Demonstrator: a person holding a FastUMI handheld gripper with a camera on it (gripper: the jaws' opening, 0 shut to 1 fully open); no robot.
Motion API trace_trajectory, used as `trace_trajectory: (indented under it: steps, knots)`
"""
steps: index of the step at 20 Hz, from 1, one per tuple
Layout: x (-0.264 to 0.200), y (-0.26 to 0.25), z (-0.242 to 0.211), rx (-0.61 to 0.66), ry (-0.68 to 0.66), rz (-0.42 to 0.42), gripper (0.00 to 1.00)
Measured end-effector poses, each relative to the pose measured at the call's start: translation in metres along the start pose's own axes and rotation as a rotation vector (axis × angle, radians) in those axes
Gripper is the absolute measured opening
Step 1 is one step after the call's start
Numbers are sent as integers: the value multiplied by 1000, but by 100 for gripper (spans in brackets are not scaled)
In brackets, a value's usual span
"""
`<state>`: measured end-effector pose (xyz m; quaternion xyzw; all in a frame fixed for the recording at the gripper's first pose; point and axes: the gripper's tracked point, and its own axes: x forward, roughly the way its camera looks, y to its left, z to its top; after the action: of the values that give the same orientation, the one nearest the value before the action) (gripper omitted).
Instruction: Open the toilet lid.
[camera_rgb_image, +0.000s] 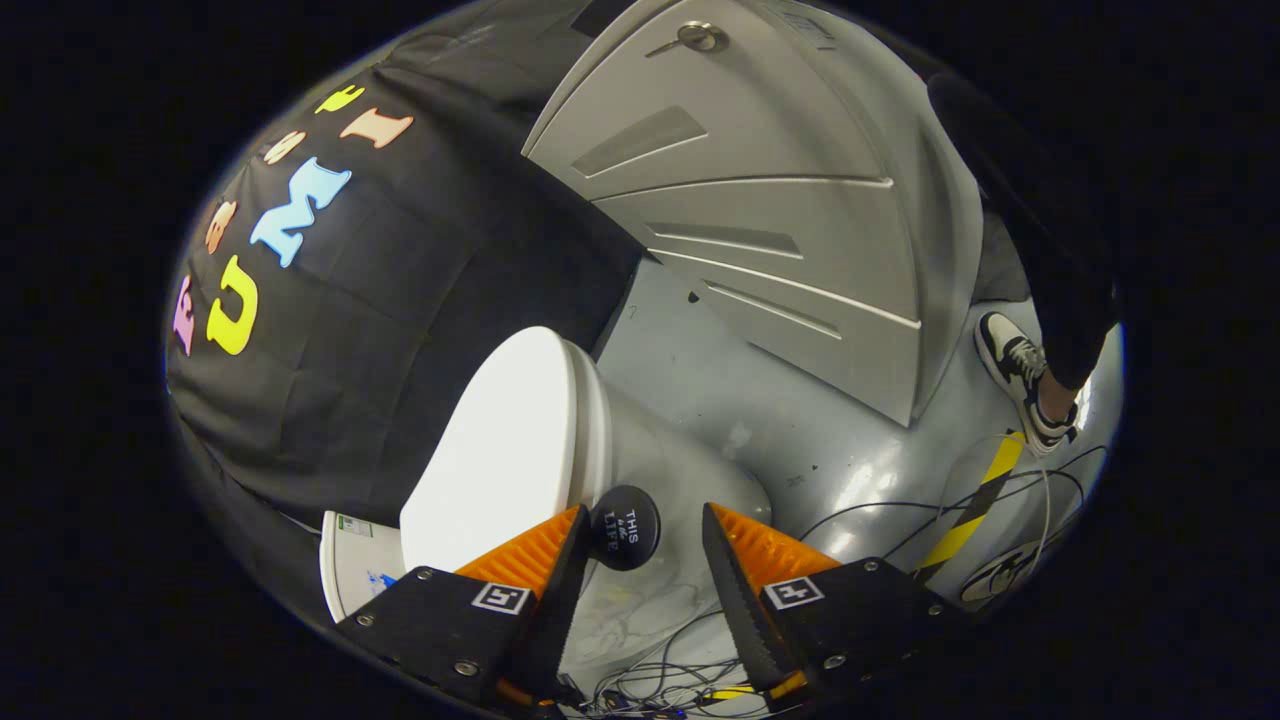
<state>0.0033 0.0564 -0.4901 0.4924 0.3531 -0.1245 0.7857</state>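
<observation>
While the jaws (640, 545) stand spread and pinch nothing, the toilet lid (500, 450) lies just ahead at lower left of the frame, its black knob (624, 527) between the fingertips.

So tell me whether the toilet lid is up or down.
Up. The toilet lid stands raised on edge over the bowl. The gripper is open, with a round black knob between its fingers, touching neither.
</observation>
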Motion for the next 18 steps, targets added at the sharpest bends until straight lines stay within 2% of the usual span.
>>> trace_trajectory:
  steps: [1,4,5,10,15,18]
  knots:
    - [4,2,1,19,-5,18,60]
    - [9,7,3,59,-24,66,47]
    - [9,7,4,58,-28,71,40]
    - [8,8,8,18,-59,70,34]
    - [2,13,12,-4,-84,25,12]
    - [-4,18,12,-39,-75,-28,7]
